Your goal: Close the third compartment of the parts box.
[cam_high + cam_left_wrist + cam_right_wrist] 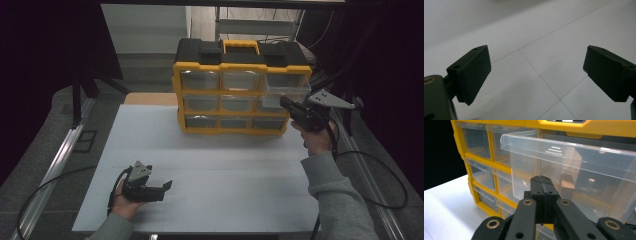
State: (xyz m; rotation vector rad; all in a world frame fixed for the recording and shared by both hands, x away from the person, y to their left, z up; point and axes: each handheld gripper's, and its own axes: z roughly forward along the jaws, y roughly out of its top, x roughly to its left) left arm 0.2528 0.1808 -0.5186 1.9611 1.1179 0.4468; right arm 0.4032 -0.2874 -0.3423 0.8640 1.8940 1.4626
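Clear drawer [571,167] pulled out, closed right gripper [543,185] just before it

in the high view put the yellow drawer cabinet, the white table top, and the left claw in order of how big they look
1. White table top, which takes up the most of the high view.
2. Yellow drawer cabinet, clearly smaller in the picture, though it stands farther from the camera.
3. Left claw, by far the smallest, resting open on the table.
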